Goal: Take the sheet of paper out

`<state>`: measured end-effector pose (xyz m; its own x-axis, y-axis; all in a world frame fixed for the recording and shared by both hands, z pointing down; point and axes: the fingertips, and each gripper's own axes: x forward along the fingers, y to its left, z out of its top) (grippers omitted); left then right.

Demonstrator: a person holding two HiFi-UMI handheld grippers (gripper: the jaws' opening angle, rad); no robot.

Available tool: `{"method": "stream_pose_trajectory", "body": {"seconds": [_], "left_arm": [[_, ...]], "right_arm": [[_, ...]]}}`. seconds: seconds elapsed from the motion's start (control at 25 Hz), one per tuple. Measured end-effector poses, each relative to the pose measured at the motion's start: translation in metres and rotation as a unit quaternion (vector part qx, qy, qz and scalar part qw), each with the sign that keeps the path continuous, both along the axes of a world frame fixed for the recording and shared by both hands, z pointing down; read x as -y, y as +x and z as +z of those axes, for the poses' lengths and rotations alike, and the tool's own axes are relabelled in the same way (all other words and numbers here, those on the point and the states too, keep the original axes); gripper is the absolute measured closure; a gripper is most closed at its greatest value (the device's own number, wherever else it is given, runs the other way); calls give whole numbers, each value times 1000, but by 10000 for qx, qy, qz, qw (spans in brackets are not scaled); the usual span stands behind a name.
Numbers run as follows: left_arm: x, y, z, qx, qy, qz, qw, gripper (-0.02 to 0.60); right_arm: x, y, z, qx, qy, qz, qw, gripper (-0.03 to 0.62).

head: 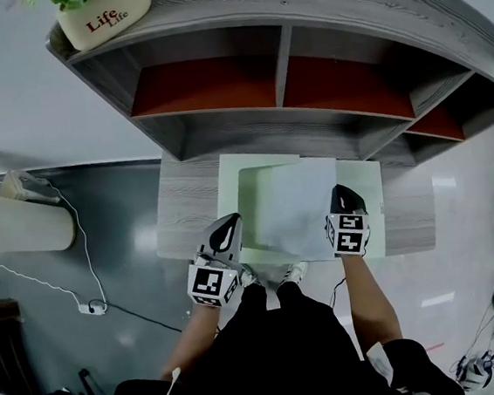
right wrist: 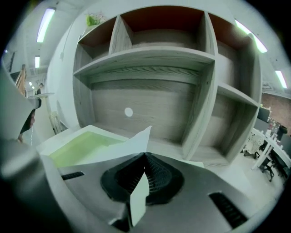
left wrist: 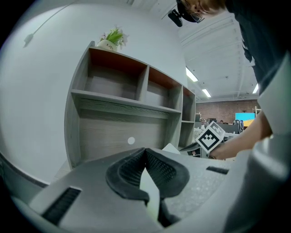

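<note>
A pale green folder [head: 229, 175] lies on the grey desk [head: 183, 212] in front of the shelf unit. A white sheet of paper [head: 296, 205] hangs tilted above the folder, with its right edge raised. My right gripper [head: 341, 194] is shut on that right edge; in the right gripper view the sheet [right wrist: 120, 149] runs out from the closed jaws [right wrist: 145, 157] over the folder [right wrist: 84, 143]. My left gripper [head: 231, 226] is shut on the folder's near left edge, and a pale strip of the folder [left wrist: 149, 193] shows between its pads [left wrist: 145, 152].
The grey shelf unit [head: 287, 74] with red-backed compartments stands at the desk's rear. A plant pot [head: 105, 18] sits on top of it. On the floor at left are a pale cylinder [head: 18, 227] and cables with a plug [head: 90, 307]. My legs are close to the desk's front edge.
</note>
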<state>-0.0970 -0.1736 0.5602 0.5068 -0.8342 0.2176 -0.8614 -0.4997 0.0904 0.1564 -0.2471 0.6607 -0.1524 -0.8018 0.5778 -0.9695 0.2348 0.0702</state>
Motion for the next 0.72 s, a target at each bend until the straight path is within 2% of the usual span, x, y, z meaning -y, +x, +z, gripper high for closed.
{"method": "stream_pose_trajectory", "body": {"seconds": [0.28, 0.72], "left_arm": [[-4, 9, -9, -40, 75, 12, 10000, 575], [-3, 23, -29, -170, 274, 61, 9995, 575]], "right_arm": [[-11, 10, -49, -189, 542, -100, 9983, 572], [-36, 4, -143, 49, 1396, -206, 9900, 572]]}}
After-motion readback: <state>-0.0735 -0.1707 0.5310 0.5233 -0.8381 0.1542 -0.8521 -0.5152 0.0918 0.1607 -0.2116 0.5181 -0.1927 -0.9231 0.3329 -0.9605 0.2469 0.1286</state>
